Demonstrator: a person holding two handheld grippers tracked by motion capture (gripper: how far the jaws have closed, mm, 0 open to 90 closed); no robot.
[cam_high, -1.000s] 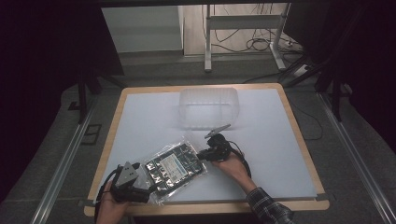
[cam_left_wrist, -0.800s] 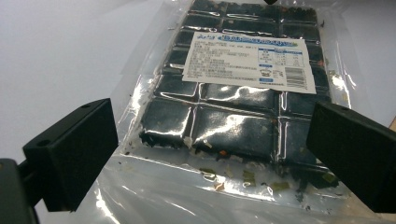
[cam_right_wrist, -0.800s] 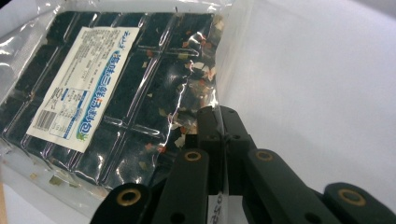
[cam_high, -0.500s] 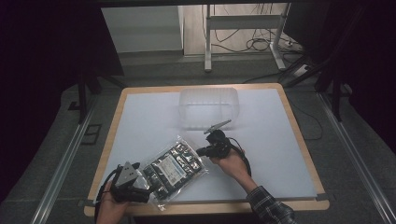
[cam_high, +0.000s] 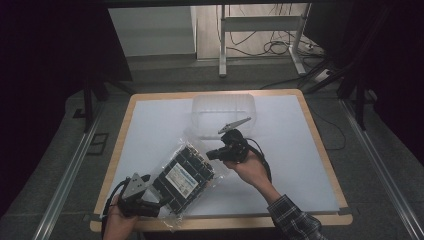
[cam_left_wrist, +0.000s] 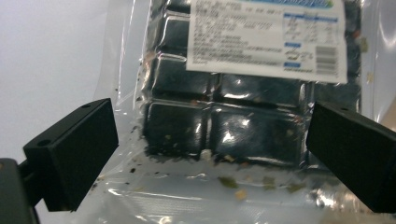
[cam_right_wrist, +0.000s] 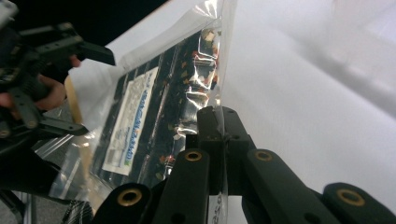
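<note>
I am holding a clear bag (cam_high: 186, 179) full of dark square blocks, with a white label on it. My right gripper (cam_right_wrist: 219, 135) has its jaws pressed together on the thin plastic edge of the bag, and the bag hangs out in front of those jaws, lifted at that side. My left gripper (cam_left_wrist: 210, 140) has its jaws spread wide. The bottom end of the bag sits right between them, but the jaws do not touch it yet.

In the high view, the bag stretches from my left gripper (cam_high: 142, 202) up to my right gripper (cam_high: 225, 150). Beyond the right jaws, near them, stands a clear empty tub (cam_high: 223, 116) on the white surface (cam_high: 295, 160).

I think I am in the middle of picking the bag up with both grippers, and I guess it is meant to go into the tub. Next I should close the left jaws on the bag's end. I want to bite the flat plastic seam or the block row gently, so the bag does not tear or slip. Then both hands can lift together toward the tub.
</note>
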